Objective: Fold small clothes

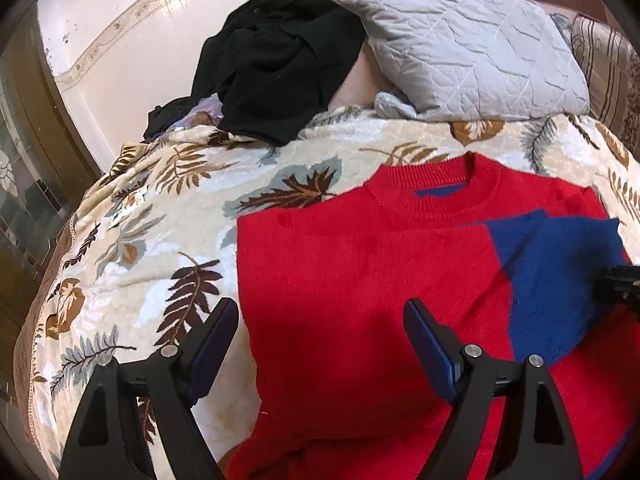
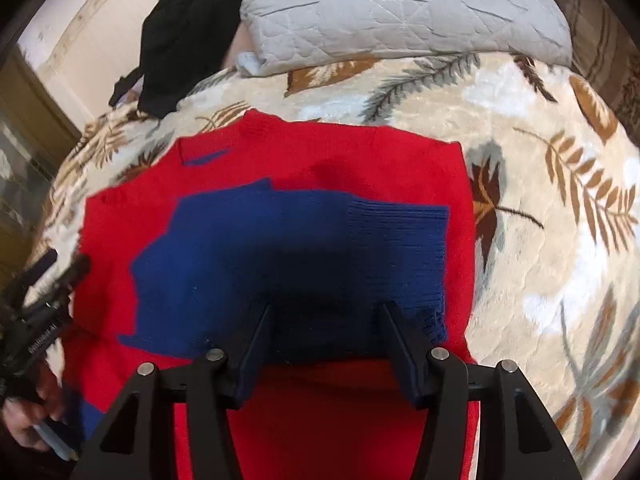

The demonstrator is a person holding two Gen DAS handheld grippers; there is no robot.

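While my right gripper (image 2: 326,320) hangs low over the sweater (image 2: 280,168), its jaws are closing, half apart, with the blue sleeve (image 2: 248,256) lying beneath and between them; I cannot confirm that the pads press the knit yet. In the right wrist view the sleeve fills the middle of the frame, laid crosswise over the red body, its ribbed cuff (image 2: 396,236) toward the right edge of the garment.

My left gripper (image 1: 320,320) is spread wide and holds nothing. Its jaws straddle the left side edge of the sweater in the lower centre of the left wrist view: one finger over the leaf-print blanket (image 1: 132,240), the other over red knit.

The sweater lies flat on the blanket, neckline (image 1: 436,192) toward the top of the frame, hem toward me and out of view at the bottom. Its long axis therefore runs away from both grippers, top to bottom of the picture; the folded sleeve runs across that axis.

Judgement: the right hand is nearer the sleeve and should finish setting it; the left hand is nearer the free side edge for the next fold inward.

Beyond the collar, at the top of the frame, a grey quilted pillow (image 1: 460,44) and a heap of black clothing (image 1: 272,60) sit well apart from the work.
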